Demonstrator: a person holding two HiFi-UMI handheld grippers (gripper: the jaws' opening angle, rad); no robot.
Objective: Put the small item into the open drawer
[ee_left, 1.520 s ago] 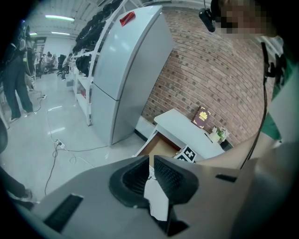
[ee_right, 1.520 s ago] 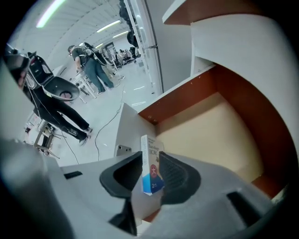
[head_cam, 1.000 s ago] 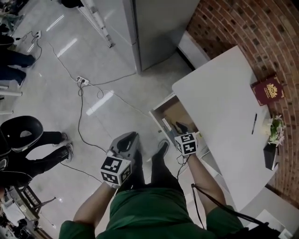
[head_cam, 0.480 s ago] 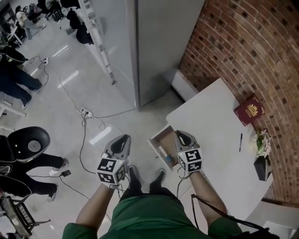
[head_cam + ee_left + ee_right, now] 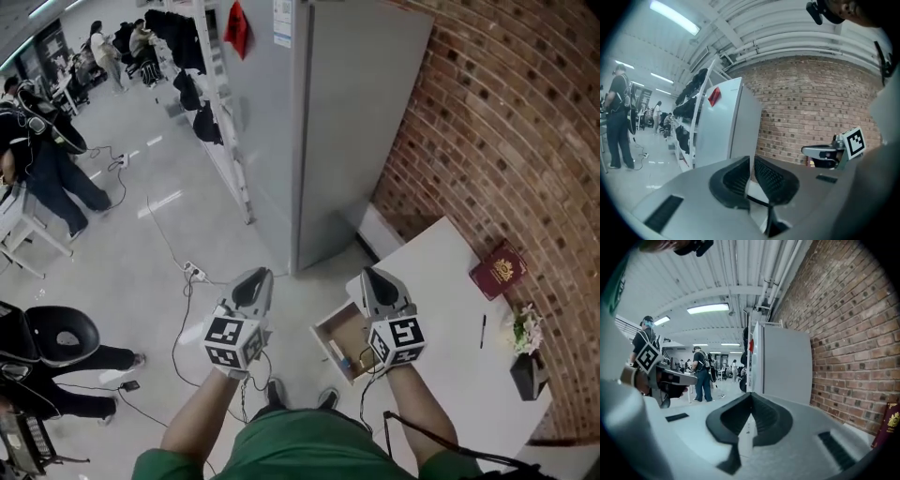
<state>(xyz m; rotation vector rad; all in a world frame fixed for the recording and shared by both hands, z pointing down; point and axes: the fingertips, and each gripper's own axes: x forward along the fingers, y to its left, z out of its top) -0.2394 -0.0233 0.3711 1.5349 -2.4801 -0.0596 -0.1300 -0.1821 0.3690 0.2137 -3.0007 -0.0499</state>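
**Both grippers held high above the open drawer, nothing in either**

The right gripper has just been closing and its jaws now meet, empty. The left gripper has its jaws all but together, also empty. Both point level, away from the open drawer below. The small item seems to lie inside the drawer near its front, too small to show a long axis. The right gripper is nearer, almost over the drawer; the left is off to the drawer's left.
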